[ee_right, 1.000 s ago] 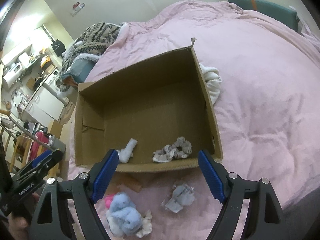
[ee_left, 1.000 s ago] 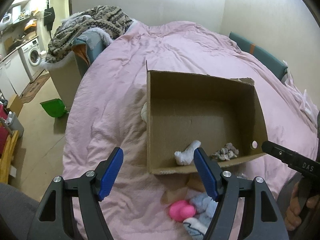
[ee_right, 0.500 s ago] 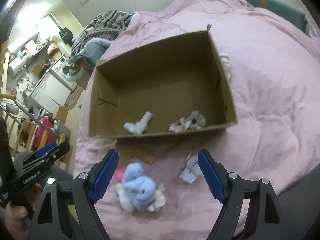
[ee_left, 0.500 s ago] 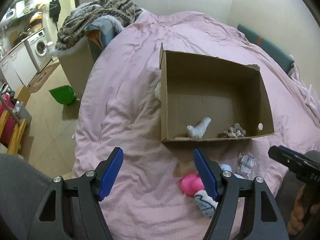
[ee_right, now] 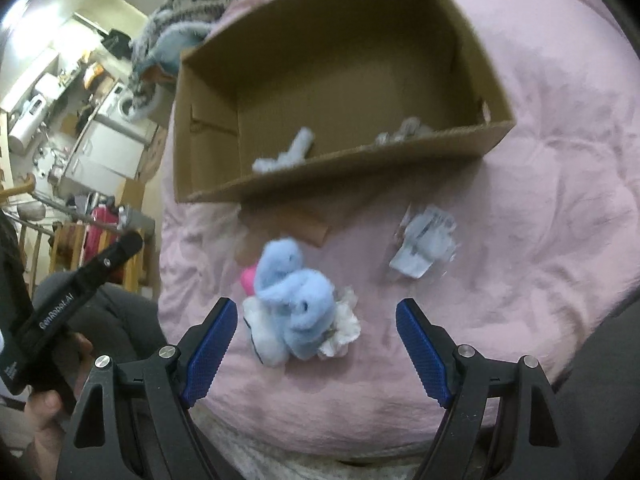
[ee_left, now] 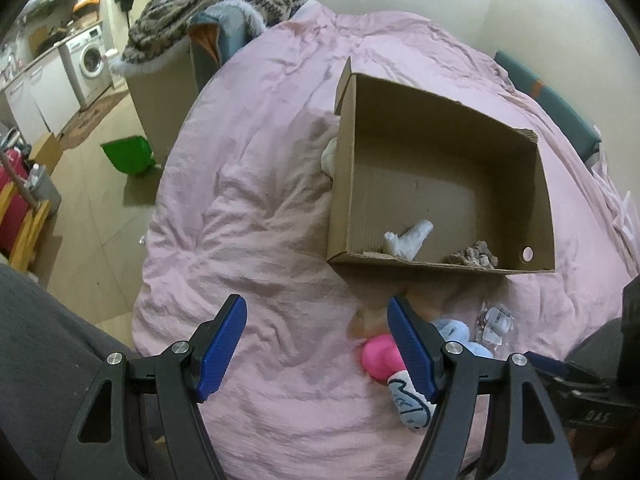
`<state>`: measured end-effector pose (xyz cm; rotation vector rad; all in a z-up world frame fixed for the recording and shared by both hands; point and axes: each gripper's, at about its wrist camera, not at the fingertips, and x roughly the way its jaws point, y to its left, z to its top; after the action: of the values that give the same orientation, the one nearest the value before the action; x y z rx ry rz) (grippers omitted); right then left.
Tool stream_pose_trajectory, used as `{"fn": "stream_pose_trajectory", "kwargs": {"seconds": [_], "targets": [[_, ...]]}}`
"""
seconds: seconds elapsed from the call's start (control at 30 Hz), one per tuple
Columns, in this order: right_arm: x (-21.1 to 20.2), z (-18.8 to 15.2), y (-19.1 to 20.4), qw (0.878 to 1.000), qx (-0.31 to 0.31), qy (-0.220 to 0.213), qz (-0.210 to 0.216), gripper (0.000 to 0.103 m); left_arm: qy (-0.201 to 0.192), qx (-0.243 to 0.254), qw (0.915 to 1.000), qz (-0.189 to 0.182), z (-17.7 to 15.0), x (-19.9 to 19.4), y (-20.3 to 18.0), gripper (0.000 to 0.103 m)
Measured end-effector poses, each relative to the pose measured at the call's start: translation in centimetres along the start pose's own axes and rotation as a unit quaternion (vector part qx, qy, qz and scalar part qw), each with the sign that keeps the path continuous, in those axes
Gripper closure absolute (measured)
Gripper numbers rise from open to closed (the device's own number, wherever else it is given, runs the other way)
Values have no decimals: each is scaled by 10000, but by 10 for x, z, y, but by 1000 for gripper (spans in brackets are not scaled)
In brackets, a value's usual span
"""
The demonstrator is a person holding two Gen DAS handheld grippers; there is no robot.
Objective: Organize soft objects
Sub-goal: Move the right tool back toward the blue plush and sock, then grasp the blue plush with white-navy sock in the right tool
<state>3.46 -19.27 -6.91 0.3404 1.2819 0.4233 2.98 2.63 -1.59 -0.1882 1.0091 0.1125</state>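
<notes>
An open cardboard box (ee_left: 536, 200) (ee_right: 200, 160) lies on a pink duvet. Inside it are a white sock (ee_left: 408, 238) (ee_right: 288, 152) and a grey scrunchie (ee_left: 472, 258) (ee_right: 404, 130). In front of the box lie a blue plush toy (ee_right: 296, 300) (ee_left: 456, 330), a pink soft ball (ee_left: 380, 356) (ee_right: 249, 278), a white patterned sock (ee_left: 412, 400) and a crumpled clear packet (ee_right: 424, 244) (ee_left: 496, 320). My left gripper (ee_left: 316, 344) is open and empty above the duvet, left of the toys. My right gripper (ee_right: 318, 344) is open, just short of the blue plush.
A white cloth (ee_left: 330, 156) pokes out beside the box's left wall. Off the bed's left edge are the floor, a green dustpan (ee_left: 130, 156), a washing machine (ee_left: 90, 60) and a pile of blankets (ee_left: 208, 12). A teal headboard (ee_left: 552, 108) lies at the far right.
Both grippers have pulled back from the box toward the bed's near edge. The right gripper has dropped lower, toward the blue plush. Both stay open and empty.
</notes>
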Motion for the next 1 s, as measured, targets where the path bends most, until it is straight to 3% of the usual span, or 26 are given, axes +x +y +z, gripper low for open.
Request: {"fn": "stream_pose_trajectory", "kwargs": {"seconds": [0.13, 0.23, 0.37, 0.5, 0.63, 0.67, 0.73, 0.77, 0.8, 0.93, 1.0], "targets": [[5, -3, 31, 9952, -819, -81, -526, 16, 68, -80, 9999, 7, 1, 4, 2, 33], [24, -9, 57, 9846, -1547, 220, -779, 16, 104, -226, 9997, -53, 3, 6, 5, 33], [60, -17, 84, 9592, -2456, 864, -1105, 10, 153, -347, 9993, -52, 4, 7, 11, 33], [87, -24, 100, 9285, -3106, 1038, -1749, 6, 182, -532, 9984, -34, 5, 7, 19, 33], [112, -24, 105, 9119, -3296, 1221, -2119, 6, 232, -707, 9972, -58, 6, 9, 25, 33], [116, -23, 105, 9101, -3313, 1246, -2154, 7, 251, -726, 9970, -64, 6, 10, 26, 33], [121, -24, 106, 9080, -3390, 1250, -2123, 24, 279, -751, 9968, -72, 6, 11, 26, 33], [122, -24, 106, 9091, -3379, 1309, -2056, 27, 292, -761, 9966, -75, 6, 11, 27, 33], [123, -23, 104, 9148, -3291, 1371, -1897, 36, 301, -767, 9966, -78, 6, 11, 27, 33], [113, -19, 99, 9297, -3095, 1335, -1483, 55, 317, -777, 9964, -105, 5, 11, 27, 33], [102, -15, 97, 9391, -2962, 1239, -1229, 58, 319, -766, 9965, -106, 5, 11, 27, 33]]}}
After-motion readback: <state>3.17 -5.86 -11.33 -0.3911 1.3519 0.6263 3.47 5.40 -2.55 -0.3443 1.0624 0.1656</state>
